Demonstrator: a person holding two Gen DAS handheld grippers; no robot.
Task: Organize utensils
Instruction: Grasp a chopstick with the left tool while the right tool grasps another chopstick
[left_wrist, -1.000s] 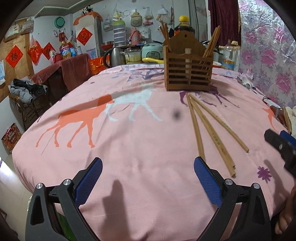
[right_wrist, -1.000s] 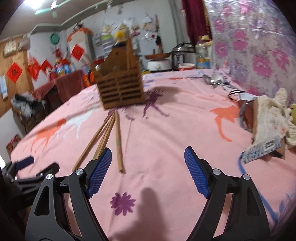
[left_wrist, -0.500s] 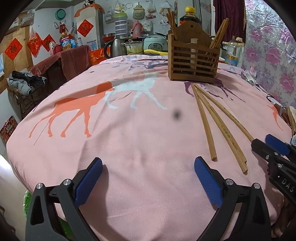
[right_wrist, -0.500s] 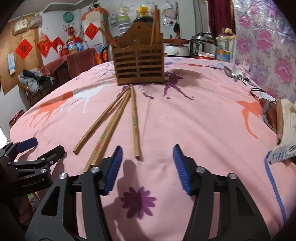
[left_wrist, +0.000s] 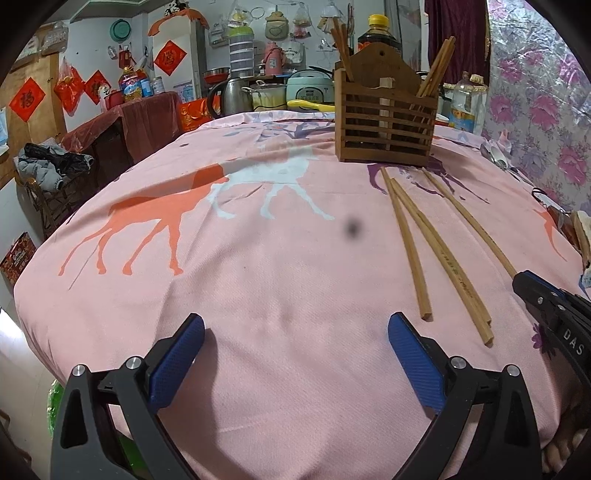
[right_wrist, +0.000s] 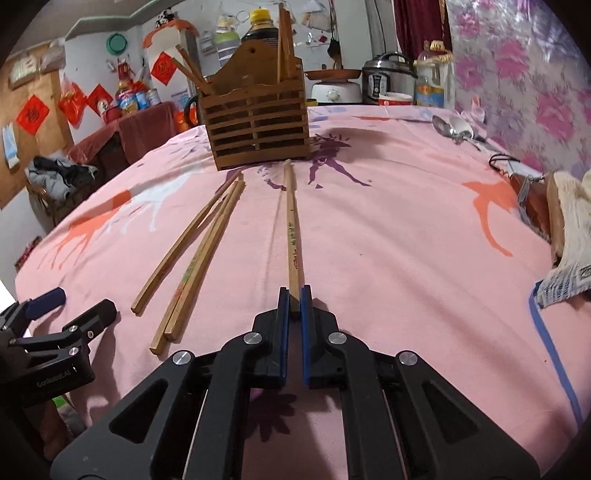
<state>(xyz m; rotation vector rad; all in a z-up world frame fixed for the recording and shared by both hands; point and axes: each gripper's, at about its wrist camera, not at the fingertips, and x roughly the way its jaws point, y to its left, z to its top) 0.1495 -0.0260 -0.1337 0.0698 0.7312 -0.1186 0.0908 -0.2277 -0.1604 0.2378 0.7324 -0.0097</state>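
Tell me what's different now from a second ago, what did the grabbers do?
The right hand-held gripper moved left to the lone chopstick, which lies apart from the others, and closed its open jaws on that chopstick's near end. The left hand-held gripper stayed open over the pink tablecloth, holding nothing. The other chopsticks and the wooden holder have not moved.

left gripper (left_wrist: 295, 350): fingers wide apart (low, level) | right gripper (right_wrist: 291, 299): fingers pinched together
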